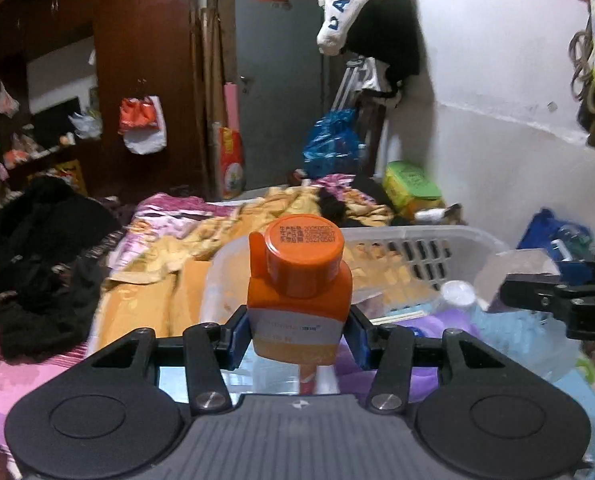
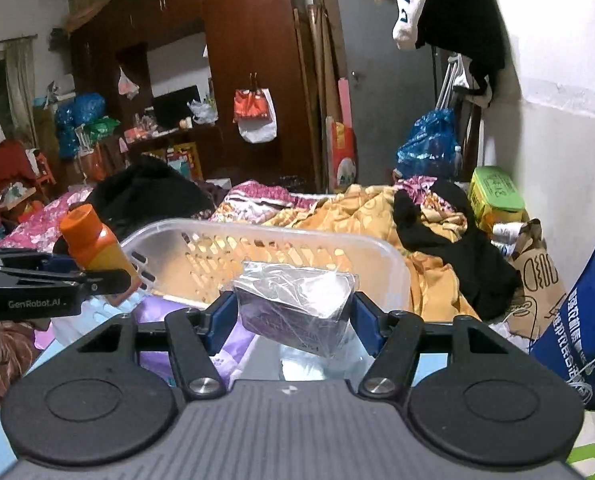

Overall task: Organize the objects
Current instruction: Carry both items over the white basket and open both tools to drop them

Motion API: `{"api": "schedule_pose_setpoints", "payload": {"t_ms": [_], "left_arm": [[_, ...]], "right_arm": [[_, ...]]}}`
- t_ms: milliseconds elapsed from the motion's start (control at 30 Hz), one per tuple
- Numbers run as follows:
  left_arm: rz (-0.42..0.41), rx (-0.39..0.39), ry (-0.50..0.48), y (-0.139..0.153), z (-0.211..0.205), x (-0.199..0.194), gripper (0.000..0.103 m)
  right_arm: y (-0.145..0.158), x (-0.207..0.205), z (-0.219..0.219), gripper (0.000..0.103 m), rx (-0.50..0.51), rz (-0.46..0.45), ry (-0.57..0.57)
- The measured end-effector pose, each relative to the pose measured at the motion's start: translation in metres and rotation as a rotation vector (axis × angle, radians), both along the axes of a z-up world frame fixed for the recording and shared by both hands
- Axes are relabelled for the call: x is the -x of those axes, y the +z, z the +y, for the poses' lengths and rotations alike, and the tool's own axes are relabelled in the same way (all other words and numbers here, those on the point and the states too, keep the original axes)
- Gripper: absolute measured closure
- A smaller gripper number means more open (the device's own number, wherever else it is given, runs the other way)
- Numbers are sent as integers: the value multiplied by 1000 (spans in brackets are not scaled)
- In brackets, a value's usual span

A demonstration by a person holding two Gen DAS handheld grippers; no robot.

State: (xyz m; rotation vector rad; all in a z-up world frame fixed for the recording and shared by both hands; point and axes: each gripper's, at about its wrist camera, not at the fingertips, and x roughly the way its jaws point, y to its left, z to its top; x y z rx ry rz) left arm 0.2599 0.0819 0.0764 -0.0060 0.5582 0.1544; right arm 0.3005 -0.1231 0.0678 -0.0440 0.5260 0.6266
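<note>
My left gripper (image 1: 297,334) is shut on an orange bottle (image 1: 297,292) with an orange screw cap, held upright just in front of a clear plastic basket (image 1: 417,236). The bottle also shows at the left of the right wrist view (image 2: 93,246). My right gripper (image 2: 287,316) is shut on a purple box wrapped in clear film (image 2: 293,306), held over the near part of the same basket (image 2: 273,230). The right gripper shows at the right edge of the left wrist view (image 1: 545,300) with the wrapped box (image 1: 513,268).
The basket sits on a bed with an orange quilt (image 2: 357,208) and black clothes (image 2: 457,248). Purple and blue packets (image 1: 457,324) lie under the grippers. A blue bag (image 2: 585,312) and a paper bag (image 2: 537,280) stand by the white wall at right.
</note>
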Motion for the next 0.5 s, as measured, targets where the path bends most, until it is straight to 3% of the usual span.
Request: {"api": "schedule_pose_setpoints", "payload": {"t_ms": [33,67,100,267,367,500], "left_arm": [[7,-18,3,0,0,-2,48],[2,-25,2,-1,-1,-2,31],[-14,-34,1,-1,-2,0,16],[-109,-33,2,11,-5,17,13],[-169,-28,-6,14,-9,44,13],[-210,36,-122,-14,-19,102,13]], "right_arm": [[-1,1,0,36,3,0,1],[-3,3,0,33,7,-4,0],[-4,5,-3,23,7,-7,-7],[-1,13,-19,5,-24,-21,-12],[2,29,-34,0,-59,-53,0],[-13,66,-71,0,-126,-95,57]]}}
